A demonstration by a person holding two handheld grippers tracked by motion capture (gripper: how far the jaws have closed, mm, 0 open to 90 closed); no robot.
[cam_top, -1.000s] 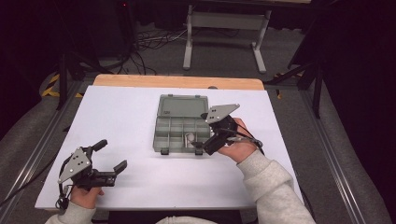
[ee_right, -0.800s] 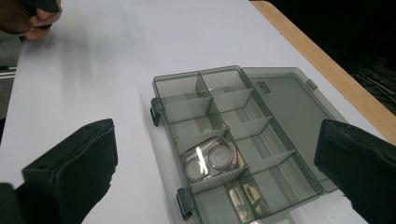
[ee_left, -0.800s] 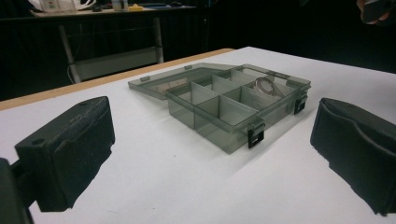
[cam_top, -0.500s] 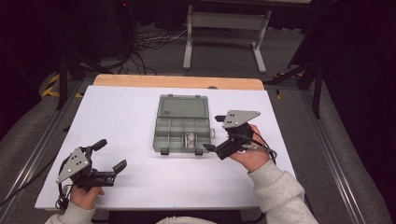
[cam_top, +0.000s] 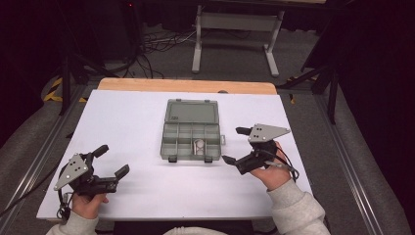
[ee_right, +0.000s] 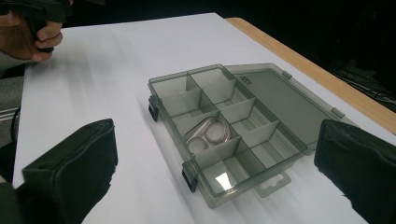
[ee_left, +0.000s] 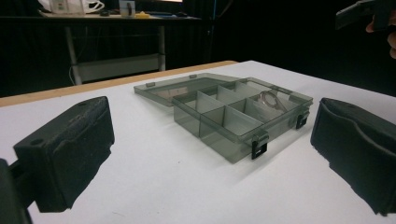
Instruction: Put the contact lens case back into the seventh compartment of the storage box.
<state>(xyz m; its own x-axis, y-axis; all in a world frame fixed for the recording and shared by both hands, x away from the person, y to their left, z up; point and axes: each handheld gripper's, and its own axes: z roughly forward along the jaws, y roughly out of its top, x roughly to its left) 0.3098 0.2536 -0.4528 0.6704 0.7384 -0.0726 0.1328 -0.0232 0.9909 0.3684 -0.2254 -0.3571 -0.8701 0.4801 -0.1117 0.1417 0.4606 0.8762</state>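
Observation:
A smoky grey compartment box (cam_top: 182, 134) lies open at the table's middle, its clear lid (cam_top: 191, 112) flat behind it. A few metal rings (cam_top: 198, 145) rest in a front compartment, seen also as rings (ee_right: 208, 133) and rings (ee_left: 269, 99). My right gripper (cam_top: 234, 145) hovers open just right of the box (ee_right: 243, 116), with nothing between its jaws. My left gripper (cam_top: 111, 159) is open and empty near the table's front left, well apart from the box (ee_left: 233, 114). Both grippers point at the box.
The box sits on a white sheet (cam_top: 132, 127) over a wooden table whose far edge (cam_top: 186, 85) shows. Beyond are a dark floor, cables and a grey table frame (cam_top: 235, 22). The other hand's gripper (ee_left: 362, 11) appears top right in the left gripper view.
My right gripper has drawn back from over the box's front right compartments to the table on its right. The left gripper has stayed put.

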